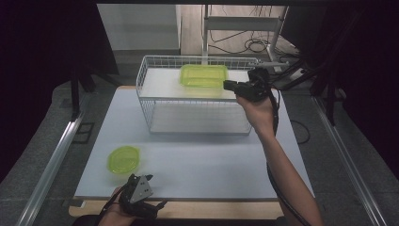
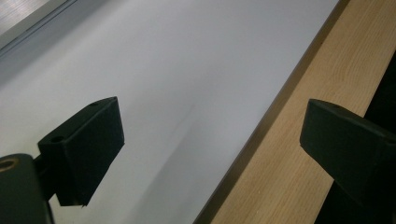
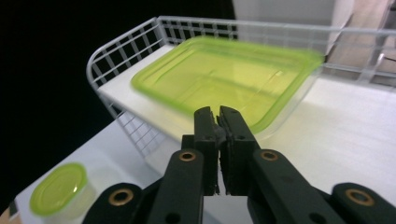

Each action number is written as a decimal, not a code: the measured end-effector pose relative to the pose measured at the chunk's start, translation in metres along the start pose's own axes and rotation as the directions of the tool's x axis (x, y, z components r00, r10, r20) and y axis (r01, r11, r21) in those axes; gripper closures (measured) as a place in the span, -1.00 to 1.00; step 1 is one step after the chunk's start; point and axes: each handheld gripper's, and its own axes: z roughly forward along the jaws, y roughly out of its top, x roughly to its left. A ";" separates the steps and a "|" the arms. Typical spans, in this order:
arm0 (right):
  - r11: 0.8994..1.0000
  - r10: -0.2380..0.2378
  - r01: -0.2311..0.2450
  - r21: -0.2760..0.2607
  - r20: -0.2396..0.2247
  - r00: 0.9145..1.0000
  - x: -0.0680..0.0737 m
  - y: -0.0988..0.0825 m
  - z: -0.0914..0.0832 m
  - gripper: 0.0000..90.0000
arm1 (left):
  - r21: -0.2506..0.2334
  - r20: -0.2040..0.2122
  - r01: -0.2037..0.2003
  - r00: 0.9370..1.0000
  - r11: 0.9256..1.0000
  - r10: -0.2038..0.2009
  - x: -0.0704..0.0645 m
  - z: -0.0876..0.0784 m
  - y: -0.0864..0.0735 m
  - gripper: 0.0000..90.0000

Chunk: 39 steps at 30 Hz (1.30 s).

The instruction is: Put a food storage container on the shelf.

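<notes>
Rectangular container [image 1: 203, 75] with a lime-green lid sits on the upper white shelf of the wire rack [image 1: 155, 101], toward the far side of that shelf and roughly at its middle. Right claw [image 1: 227, 85] is held level at the rack's right end, its tip just beside the container's near right corner; in the right gripper view the right claw [image 3: 218, 113] is clenched, jaws pressed together with nothing between them, the tip in front of the container [image 3: 224, 79] edge; contact cannot be confirmed. Container appears slightly blurred in that view. Round container [image 1: 123, 159] with a matching green lid stands on the white table [image 1: 211, 165] at the near left, well apart from the rack. Left claw [image 1: 138, 183] rests at the table's near edge, just beside the round container; in the left gripper view its jaws stand wide apart, released, over the white surface and the wooden border [image 2: 289, 154], holding nothing.
</notes>
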 end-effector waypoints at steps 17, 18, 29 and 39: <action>0.998 -0.034 0.034 0.049 0.015 0.999 0.001 -0.014 0.017 0.89 | 0.003 -0.002 -0.007 1.000 1.000 0.007 0.000 -0.001 0.000 -0.86; 0.998 -0.034 0.033 0.049 0.017 0.999 0.001 -0.014 0.017 0.89 | -0.001 -0.002 -0.003 1.000 1.000 0.003 0.000 -0.001 0.000 -0.86; 0.999 -0.038 0.038 0.036 -0.002 0.999 0.000 -0.022 0.008 0.76 | -0.002 -0.005 0.003 1.000 1.000 -0.003 0.001 -0.002 0.000 -0.86; 0.995 -0.085 0.087 0.054 -0.046 0.995 0.019 -0.053 -0.005 0.27 | -0.078 0.042 0.120 0.992 0.990 -0.117 0.011 -0.011 0.000 -0.85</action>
